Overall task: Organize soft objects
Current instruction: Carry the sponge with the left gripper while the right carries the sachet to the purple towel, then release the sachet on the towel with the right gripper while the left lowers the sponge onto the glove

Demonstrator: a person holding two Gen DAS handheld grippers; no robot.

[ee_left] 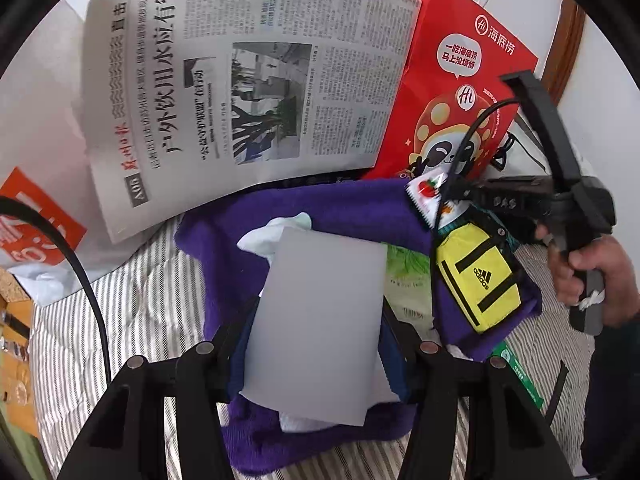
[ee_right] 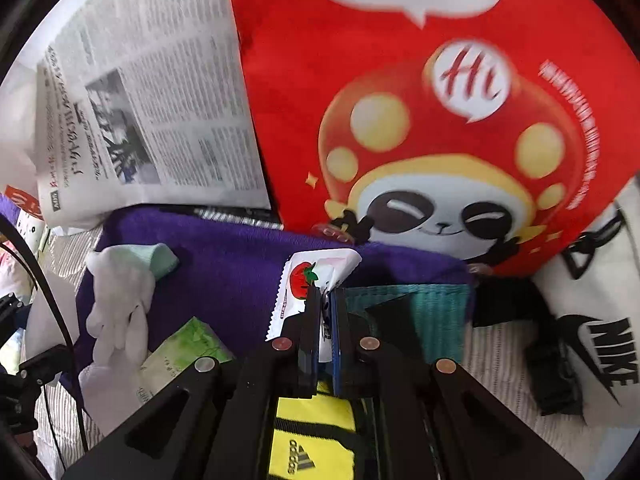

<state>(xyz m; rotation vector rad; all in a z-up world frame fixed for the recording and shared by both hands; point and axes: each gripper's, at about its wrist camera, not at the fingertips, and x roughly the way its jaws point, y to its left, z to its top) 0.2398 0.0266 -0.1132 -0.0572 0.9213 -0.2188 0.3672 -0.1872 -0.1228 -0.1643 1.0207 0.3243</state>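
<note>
A striped bed sheet (ee_left: 152, 300) carries a purple fleece towel (ee_left: 352, 208). The left gripper (ee_left: 316, 344) clamps a grey flat sheet (ee_left: 320, 320); the right gripper's (ee_right: 327, 300) fingers (ee_right: 312, 320) pinch a white tomato-printed sachet (ee_right: 304, 284).

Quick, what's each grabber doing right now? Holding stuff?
Left gripper: shut on the grey sheet.
Right gripper: shut on the tomato packet.

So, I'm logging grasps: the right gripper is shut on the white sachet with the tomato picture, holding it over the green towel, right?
Not quite. The towel is purple, not green. The right wrist view shows the right gripper shut on the white sachet with the tomato picture, above that purple towel.
</note>
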